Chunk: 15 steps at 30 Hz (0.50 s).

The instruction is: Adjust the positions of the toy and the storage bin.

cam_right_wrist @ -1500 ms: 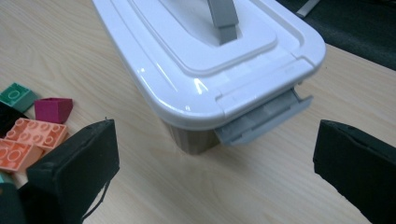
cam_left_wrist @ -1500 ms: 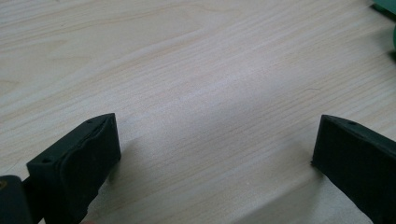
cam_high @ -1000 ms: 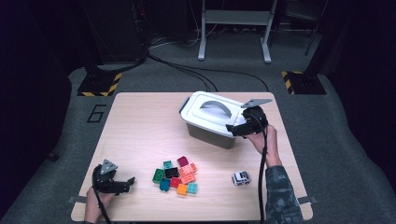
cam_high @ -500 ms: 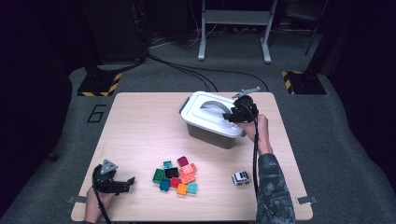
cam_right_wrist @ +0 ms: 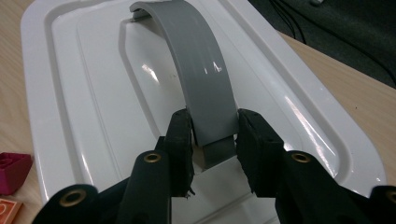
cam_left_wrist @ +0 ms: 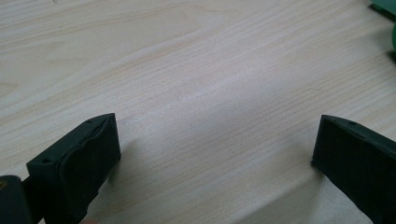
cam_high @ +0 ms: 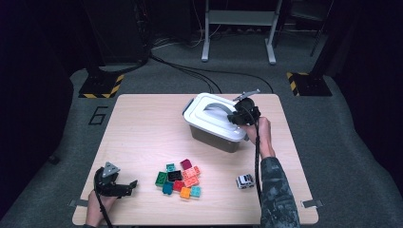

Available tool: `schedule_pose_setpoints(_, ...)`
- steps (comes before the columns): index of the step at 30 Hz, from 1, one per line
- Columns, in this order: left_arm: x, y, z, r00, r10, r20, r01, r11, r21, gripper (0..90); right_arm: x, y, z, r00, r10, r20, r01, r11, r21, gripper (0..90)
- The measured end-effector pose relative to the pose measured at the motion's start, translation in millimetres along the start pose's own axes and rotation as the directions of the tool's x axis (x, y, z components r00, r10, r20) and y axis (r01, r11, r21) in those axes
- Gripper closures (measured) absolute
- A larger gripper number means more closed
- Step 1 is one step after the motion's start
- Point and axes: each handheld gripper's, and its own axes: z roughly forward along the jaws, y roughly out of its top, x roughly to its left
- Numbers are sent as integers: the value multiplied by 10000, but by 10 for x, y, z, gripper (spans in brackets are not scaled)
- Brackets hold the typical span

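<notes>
A white-lidded grey box (cam_high: 214,129) stands at the table's back right. An arched grey handle (cam_high: 215,107) spans its lid (cam_right_wrist: 93,93). My right gripper (cam_high: 236,117) reaches over the lid's right end. Its jaws have just been closing and now pinch the near end of the handle (cam_right_wrist: 205,84) from both sides; in the right gripper view the gripper (cam_right_wrist: 214,128) grips it just above its hinge. My left gripper (cam_high: 129,186) rests at the table's front left, open, with bare wood between its fingers (cam_left_wrist: 88,154).
A pile of coloured bricks (cam_high: 179,178) lies at the front middle, right of the left gripper. A small white toy car (cam_high: 245,181) sits by the right forearm. A magenta brick (cam_right_wrist: 13,170) shows beside the box. Cables and a stand (cam_high: 237,28) lie on the floor beyond the table.
The right gripper moved left from the box's right edge onto the lid and shut on the handle. The left gripper stayed still.
</notes>
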Motion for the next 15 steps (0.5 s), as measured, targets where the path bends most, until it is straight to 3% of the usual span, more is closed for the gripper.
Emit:
schedule_pose_setpoints(1,0,0,0,10000,-5,-5,5,10000,-3,7,27,-2,-11,9996,258,127,-259,9996,67,656)
schedule_pose_setpoints(10,3,1,-1,10000,49,-18,-49,10000,4,7,250,-86,-113,9908,1127,753,-1141,9934,143,645)
schedule_pose_setpoints(11,4,1,-1,10000,61,-16,-61,10000,7,7,280,-110,-133,9895,1252,727,-1260,9920,56,588)
schedule_pose_setpoints(15,4,1,-1,10000,62,-14,-62,10000,6,7,284,-66,-161,9962,802,340,-793,9965,-271,489)
